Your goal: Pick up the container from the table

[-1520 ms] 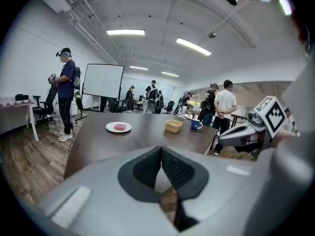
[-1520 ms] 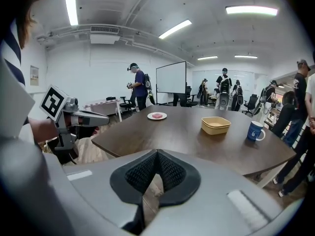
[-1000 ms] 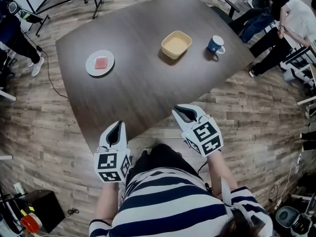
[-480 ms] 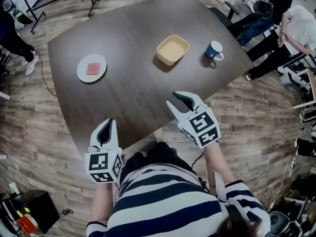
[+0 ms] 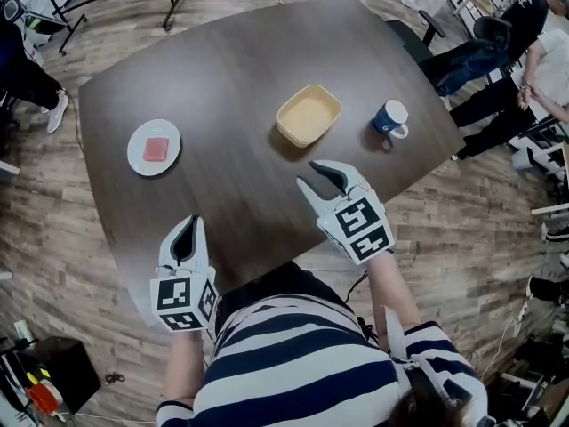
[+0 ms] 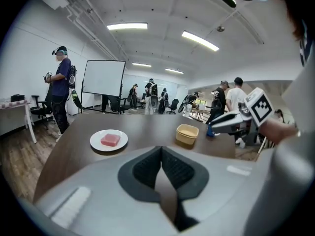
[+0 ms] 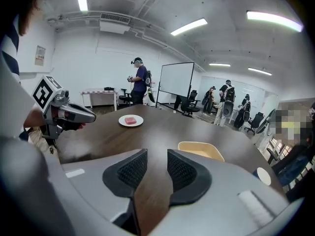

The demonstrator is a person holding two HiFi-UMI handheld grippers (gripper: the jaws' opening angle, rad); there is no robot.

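Dark table [image 5: 222, 69] bearing the yellow container [image 5: 308, 116] at 12 o'clock from the right gripper [image 5: 313, 177], whose jaws, just now opening wide with nothing between them, should straddle its near wall squarely before closing; left gripper [image 5: 184, 229] jaws together, empty, at 7 o'clock.

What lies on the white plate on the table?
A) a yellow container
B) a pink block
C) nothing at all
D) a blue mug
B: the white plate carries a flat pink block at its middle, while the yellow container and the blue mug stand apart from it, further to the right in the head view.
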